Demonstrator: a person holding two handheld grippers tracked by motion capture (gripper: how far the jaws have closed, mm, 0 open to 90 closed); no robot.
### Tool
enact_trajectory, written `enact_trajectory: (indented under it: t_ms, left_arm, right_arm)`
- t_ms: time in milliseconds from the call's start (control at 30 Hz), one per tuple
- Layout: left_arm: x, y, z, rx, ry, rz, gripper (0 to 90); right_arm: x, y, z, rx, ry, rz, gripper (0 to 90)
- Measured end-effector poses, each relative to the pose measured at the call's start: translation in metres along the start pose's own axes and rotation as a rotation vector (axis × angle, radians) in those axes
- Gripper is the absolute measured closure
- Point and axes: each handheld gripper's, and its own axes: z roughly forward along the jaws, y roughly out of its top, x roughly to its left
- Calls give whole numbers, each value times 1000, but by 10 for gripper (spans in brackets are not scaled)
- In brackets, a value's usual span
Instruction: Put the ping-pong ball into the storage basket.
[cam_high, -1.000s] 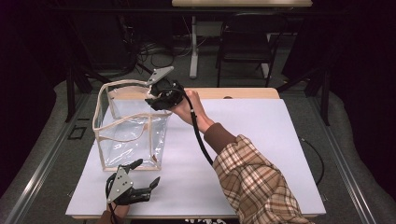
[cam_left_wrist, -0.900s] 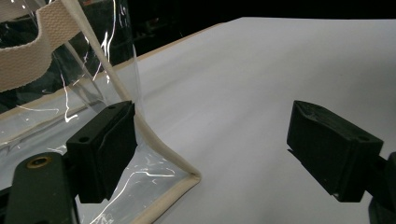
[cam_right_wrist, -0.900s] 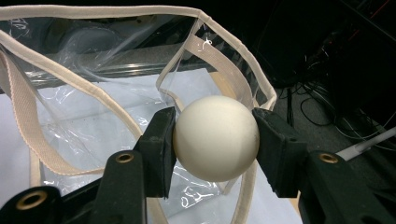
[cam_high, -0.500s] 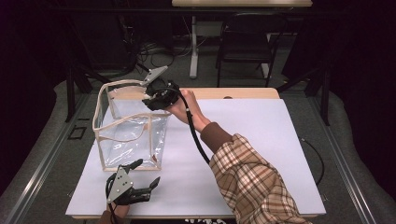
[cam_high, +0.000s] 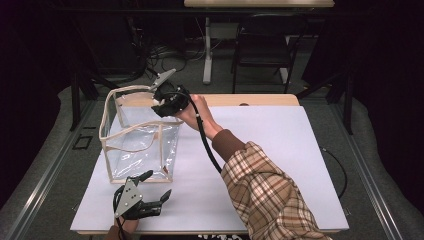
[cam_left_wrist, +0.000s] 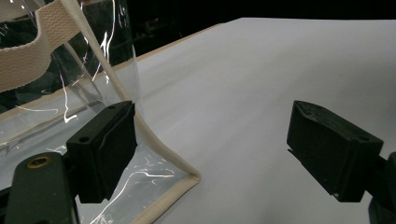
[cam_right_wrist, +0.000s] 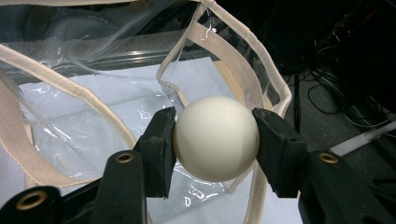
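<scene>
Clamping a cream-white ball (cam_right_wrist: 215, 138) between its two black jaws, the right hand-held gripper (cam_high: 161, 104) hangs at the far rim of the clear plastic bag (cam_high: 142, 145). In the right gripper view the jaws press on the ball from both sides, and the ball sits in their gap over the bag's open mouth. Below and beyond the ball lie the bag's transparent walls and its beige webbing trim (cam_right_wrist: 233, 60), with the white worktop (cam_high: 260, 150) showing through the plastic. A black cable (cam_high: 205, 145) trails from this hand-held gripper back along the forearm in a plaid sleeve (cam_high: 265, 200).

The left hand-held gripper (cam_high: 153, 185) sits low at the near edge of the worktop, just on the near side of the bag's front wall. Its jaws stand wide apart with nothing pressed between them. In the left gripper view, the left-hand jaw is right beside the bag's bottom corner (cam_left_wrist: 189, 179), where the beige edging bends; whether it touches the plastic cannot be told. The other jaw hovers over bare white worktop, well clear of the bag.

The bag stands upright on the worktop between the two hand-held grippers, its mouth open upward.
</scene>
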Motion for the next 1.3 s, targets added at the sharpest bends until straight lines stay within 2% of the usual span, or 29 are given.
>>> enact_trajectory:
  t_ms: [500, 1300]
  left_arm:
    - [0, 0, 0, 1, -1, -2, 158]
    - [0, 0, 0, 2, -3, -2, 158]
  right_arm:
    - [-1, 3, 8, 27, 11, 4, 509]
    - [6, 8, 24, 85, 37, -21, 510]
